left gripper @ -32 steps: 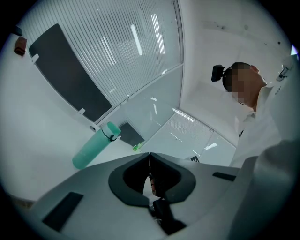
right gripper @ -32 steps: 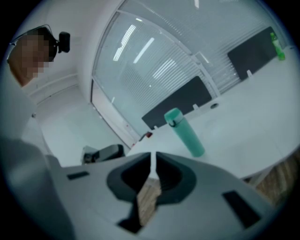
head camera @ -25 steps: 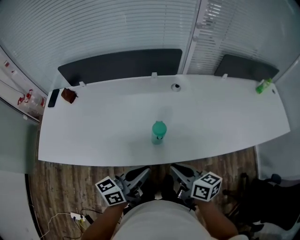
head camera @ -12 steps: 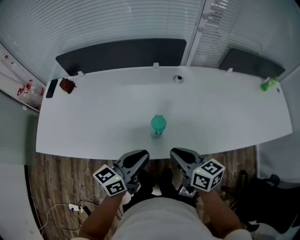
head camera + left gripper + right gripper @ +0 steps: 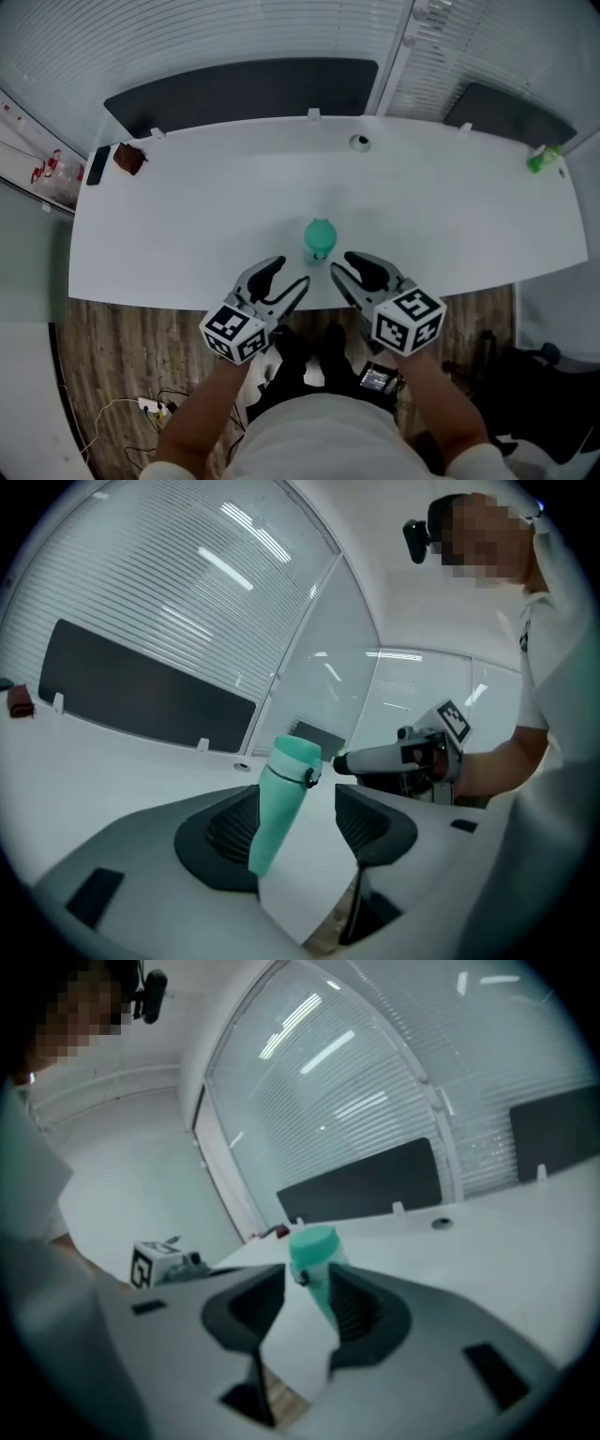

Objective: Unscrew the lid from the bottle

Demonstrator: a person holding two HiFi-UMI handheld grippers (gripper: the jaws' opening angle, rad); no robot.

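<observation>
Head view: the teal bottle [image 5: 319,242] stands upright near the front edge of the white table [image 5: 187,234], its lid [image 5: 320,231] on. The left gripper [image 5: 284,277] and the right gripper [image 5: 353,267] lie over that edge, one on each side of the bottle and just short of it. Each carries a marker cube [image 5: 234,333] with black-and-white squares. At the table's far left lie a dark phone [image 5: 95,165] and a small brown object [image 5: 127,157]. A round grommet [image 5: 360,142] sits at the back and a green bottle [image 5: 542,158] at the far right. Red print on the left wall [image 5: 45,171] is too small to read. A power strip [image 5: 150,406] lies on the wooden floor [image 5: 122,356].

Left gripper view: the jaws stand wide apart, having just been opening. Nothing is between the pads; the bottle [image 5: 281,808] shows through the gap, beyond the tips. The right gripper's nose points at the lid from the right. Dark panels [image 5: 141,682] and blinds close the background.

Right gripper view: these jaws stand moderately apart, also just opened, and hold nothing. The bottle [image 5: 319,1274] stands past them, close by the right-hand jaw; whether it touches I cannot tell. No label shows on the bottle.
</observation>
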